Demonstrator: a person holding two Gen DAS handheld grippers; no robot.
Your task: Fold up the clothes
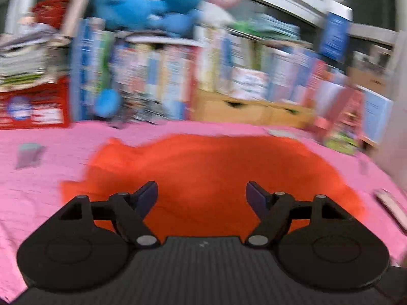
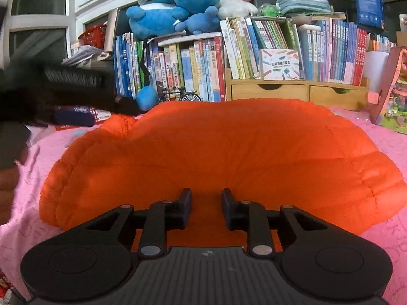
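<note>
An orange puffer jacket (image 2: 218, 147) lies bunched on the pink bedspread (image 2: 381, 228). My right gripper (image 2: 206, 198) sits at the jacket's near edge, its fingers (image 2: 185, 203) drawn in on a fold of the padded fabric, with creases fanning out from that spot. In the left wrist view, which is motion-blurred, the jacket (image 1: 216, 167) spreads out just ahead and below. My left gripper (image 1: 201, 193) hovers over it, open wide with nothing between the fingers. A dark blurred shape at the left of the right wrist view is the left gripper (image 2: 66, 86), raised above the bed.
Rows of books (image 2: 254, 56) and a wooden drawer unit (image 2: 297, 91) stand behind the bed, with blue and pink plush toys (image 2: 178, 7) on top. A red box (image 1: 33, 106) is at the back left, and a colourful toy set (image 2: 391, 101) at the right edge.
</note>
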